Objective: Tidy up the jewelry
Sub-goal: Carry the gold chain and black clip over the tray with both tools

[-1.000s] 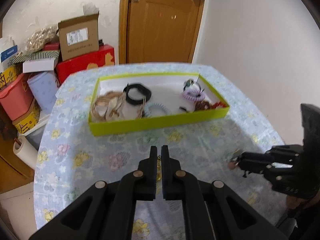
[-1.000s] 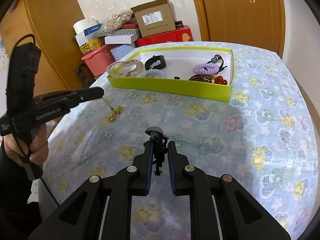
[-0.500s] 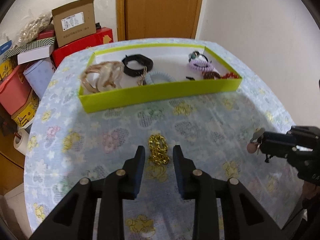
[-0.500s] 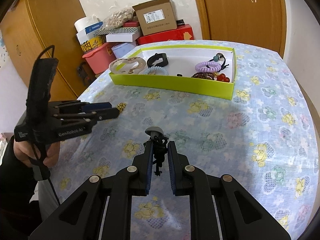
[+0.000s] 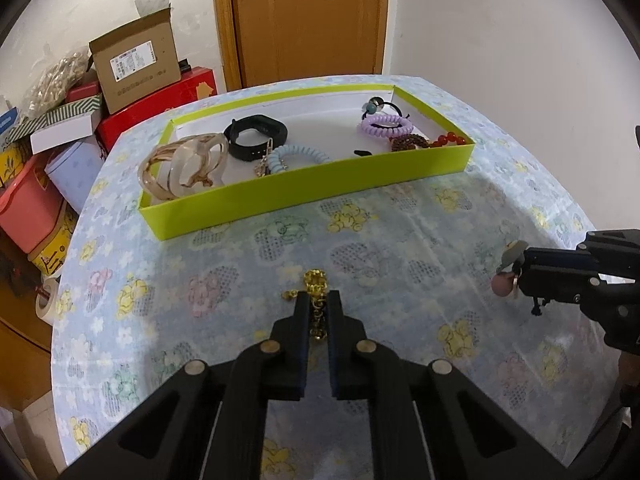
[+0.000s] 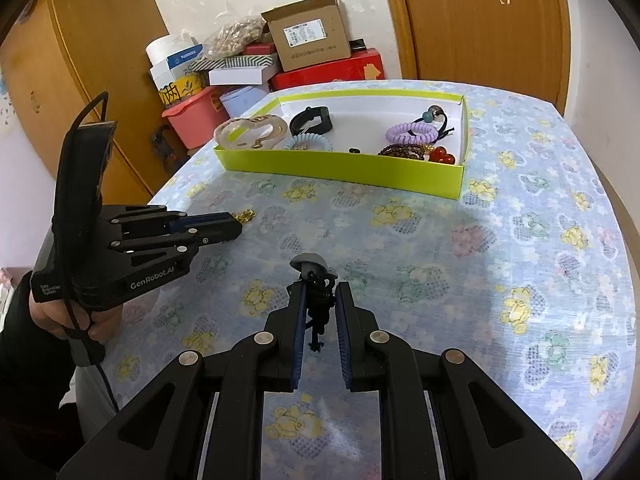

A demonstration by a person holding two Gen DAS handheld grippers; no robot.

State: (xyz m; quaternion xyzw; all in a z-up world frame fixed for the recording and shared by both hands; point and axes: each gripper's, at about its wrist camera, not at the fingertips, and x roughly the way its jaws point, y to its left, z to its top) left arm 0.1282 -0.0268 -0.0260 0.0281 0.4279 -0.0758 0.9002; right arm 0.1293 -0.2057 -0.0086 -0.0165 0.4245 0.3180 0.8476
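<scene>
Left wrist view: my left tongs point(image 5: 318, 304) point down at the counter point(image 5: 400, 240), which is covered in a flowered cloth. Their jaws have just been closing and now pinch the near end of the gold chain point(image 5: 315, 288); the rest of the chain lies on the cloth ahead of the tips. Beyond it sits the green tray point(image 5: 304, 188), holding bangles point(image 5: 184, 164), a black band point(image 5: 256, 136), a blue coil tie point(image 5: 298, 156), a purple coil tie point(image 5: 386, 125) and red beads point(image 5: 448, 140). My right tongs point(image 5: 516, 276) enter from the right edge.

Right wrist view: my right tongs point(image 6: 318, 296) stand narrowly apart, clamped on a small dark hair tie point(image 6: 316, 280) with a grey bead at its top, above the cloth. My left tongs point(image 6: 236, 228) are at left, tips on the chain point(image 6: 246, 215), well short of the tray point(image 6: 340, 168).
</scene>
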